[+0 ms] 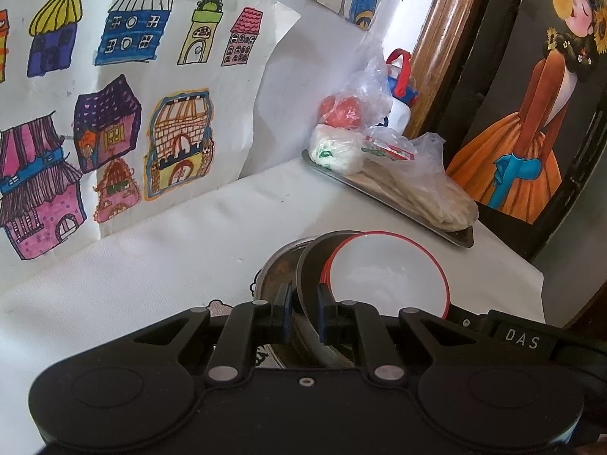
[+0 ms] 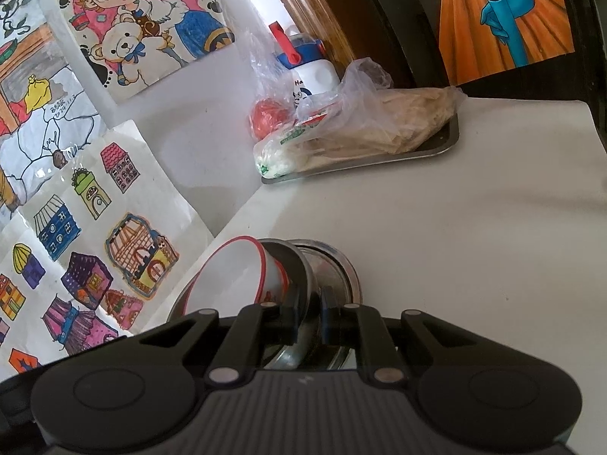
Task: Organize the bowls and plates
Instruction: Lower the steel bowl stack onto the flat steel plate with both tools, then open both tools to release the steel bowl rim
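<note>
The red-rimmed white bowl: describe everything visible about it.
The red-rimmed white bowl is glossy white inside with a thin red rim, and looks like ceramic or melamine. Red markings show on its outer wall in the right wrist view. It is empty and tilted steeply on edge, leaning against a dark metal dish nested in a steel bowl, over the white table.

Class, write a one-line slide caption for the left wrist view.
Left hand-held gripper shut on a steel bowl's rim, red-rimmed white bowl nested inside, over the white table.
</note>
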Tool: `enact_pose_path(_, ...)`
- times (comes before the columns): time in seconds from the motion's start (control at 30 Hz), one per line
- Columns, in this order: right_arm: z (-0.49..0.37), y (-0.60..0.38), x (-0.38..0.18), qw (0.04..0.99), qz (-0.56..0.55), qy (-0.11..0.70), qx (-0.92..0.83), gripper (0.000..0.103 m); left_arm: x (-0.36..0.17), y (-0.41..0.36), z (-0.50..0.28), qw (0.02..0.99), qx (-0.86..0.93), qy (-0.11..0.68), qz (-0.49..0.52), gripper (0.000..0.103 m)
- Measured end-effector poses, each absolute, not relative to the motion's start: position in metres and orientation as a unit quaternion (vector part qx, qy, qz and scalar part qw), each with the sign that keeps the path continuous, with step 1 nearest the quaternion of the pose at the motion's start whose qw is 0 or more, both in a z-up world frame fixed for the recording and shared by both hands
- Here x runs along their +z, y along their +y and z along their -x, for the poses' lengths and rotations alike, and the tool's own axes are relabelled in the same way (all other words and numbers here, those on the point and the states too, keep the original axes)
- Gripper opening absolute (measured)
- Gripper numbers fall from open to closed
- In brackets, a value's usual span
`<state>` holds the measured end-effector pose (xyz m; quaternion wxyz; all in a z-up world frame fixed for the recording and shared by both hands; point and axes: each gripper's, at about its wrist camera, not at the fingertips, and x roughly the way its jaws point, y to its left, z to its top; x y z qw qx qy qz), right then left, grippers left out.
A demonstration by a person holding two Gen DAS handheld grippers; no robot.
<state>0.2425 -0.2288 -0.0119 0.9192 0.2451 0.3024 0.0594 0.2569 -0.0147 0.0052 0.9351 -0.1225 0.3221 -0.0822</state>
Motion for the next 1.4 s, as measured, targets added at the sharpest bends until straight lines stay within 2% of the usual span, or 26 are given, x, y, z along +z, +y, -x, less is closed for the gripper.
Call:
enact_pose_path(1.23, -0.234, -0.224, -0.014, 0.938, -0.218, 0.266, 0.053, 0.016, 0.000, -0.020, -0.256, 0.946, -0.066, 0.295, 0.114, 0.012)
enact_pose_path(1.4, -0.233, -0.220, -0.013, 0.943, -0.204, 0.260, 0.047, 0.016, 0.000, -0.019, -0.254, 0.947, -0.063, 0.295, 0.111, 0.020)
